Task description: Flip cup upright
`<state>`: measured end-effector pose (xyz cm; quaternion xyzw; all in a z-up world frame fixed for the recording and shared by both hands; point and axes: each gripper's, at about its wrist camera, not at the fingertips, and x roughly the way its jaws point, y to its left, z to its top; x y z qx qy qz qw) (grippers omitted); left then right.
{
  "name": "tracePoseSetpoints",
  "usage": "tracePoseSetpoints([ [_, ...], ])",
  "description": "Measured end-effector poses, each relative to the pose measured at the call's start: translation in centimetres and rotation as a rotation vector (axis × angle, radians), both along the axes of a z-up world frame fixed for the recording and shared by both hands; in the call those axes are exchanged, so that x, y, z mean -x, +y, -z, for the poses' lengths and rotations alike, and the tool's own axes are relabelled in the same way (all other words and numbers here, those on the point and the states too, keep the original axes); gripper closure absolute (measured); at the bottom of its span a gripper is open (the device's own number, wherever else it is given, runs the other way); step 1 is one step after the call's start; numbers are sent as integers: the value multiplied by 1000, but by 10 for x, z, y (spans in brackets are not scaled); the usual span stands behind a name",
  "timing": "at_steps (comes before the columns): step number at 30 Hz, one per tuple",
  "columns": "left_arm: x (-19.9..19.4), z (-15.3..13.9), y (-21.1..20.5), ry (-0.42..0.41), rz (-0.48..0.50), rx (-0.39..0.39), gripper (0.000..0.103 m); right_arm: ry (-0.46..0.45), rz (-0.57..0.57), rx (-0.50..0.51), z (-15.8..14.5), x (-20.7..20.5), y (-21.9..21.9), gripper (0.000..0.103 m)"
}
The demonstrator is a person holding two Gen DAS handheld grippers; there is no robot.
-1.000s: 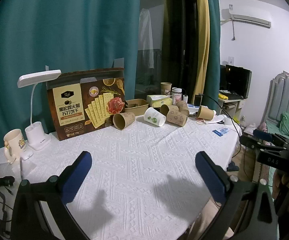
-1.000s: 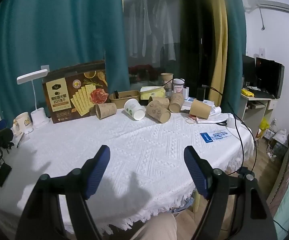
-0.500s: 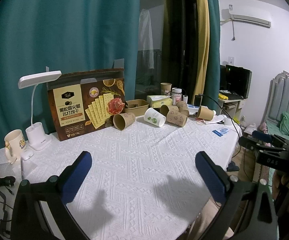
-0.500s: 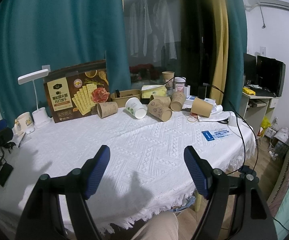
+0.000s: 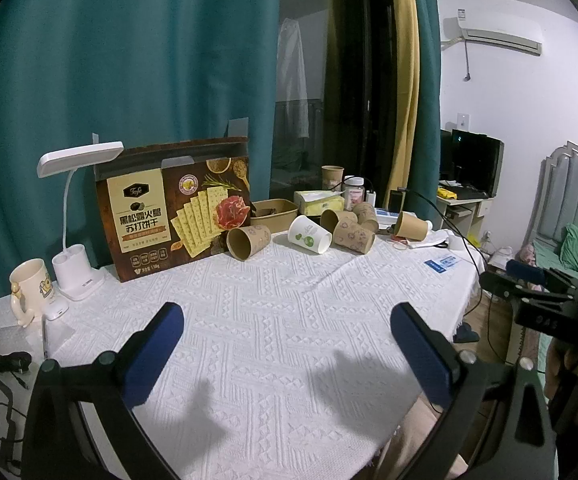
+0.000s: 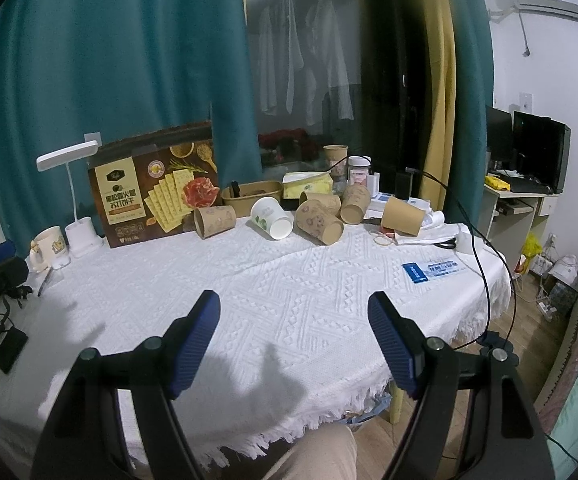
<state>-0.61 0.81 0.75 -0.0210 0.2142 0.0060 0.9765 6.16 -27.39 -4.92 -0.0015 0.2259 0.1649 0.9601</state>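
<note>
Both grippers' jaws released, w/ "Tafe" cracker box behind tipped cups.

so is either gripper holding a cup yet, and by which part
Nothing is held. The left gripper and right gripper are both open above the tablecloth, far from the cups.

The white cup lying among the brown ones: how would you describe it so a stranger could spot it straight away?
Start at the big brown cracker box standing at the back of the white-clothed table. To its right, paper cups lie tipped on their sides in a row. The white cup is second from the box, after a brown cup; it alone is white with a green print, its open mouth facing the camera.
</note>
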Motion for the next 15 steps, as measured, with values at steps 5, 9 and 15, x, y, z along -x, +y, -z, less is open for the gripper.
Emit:
tracePoseSetpoints([
  [5, 0, 0, 0, 1, 0, 0, 0, 2, 0, 0, 1, 1, -1, 29],
  [9, 2, -2, 1, -5, 9, 11, 0, 5, -1, 4, 0, 1, 0, 29],
  [15, 3, -3, 0, -7, 12, 15, 0, 4, 0, 0, 1, 1, 0, 29],
])
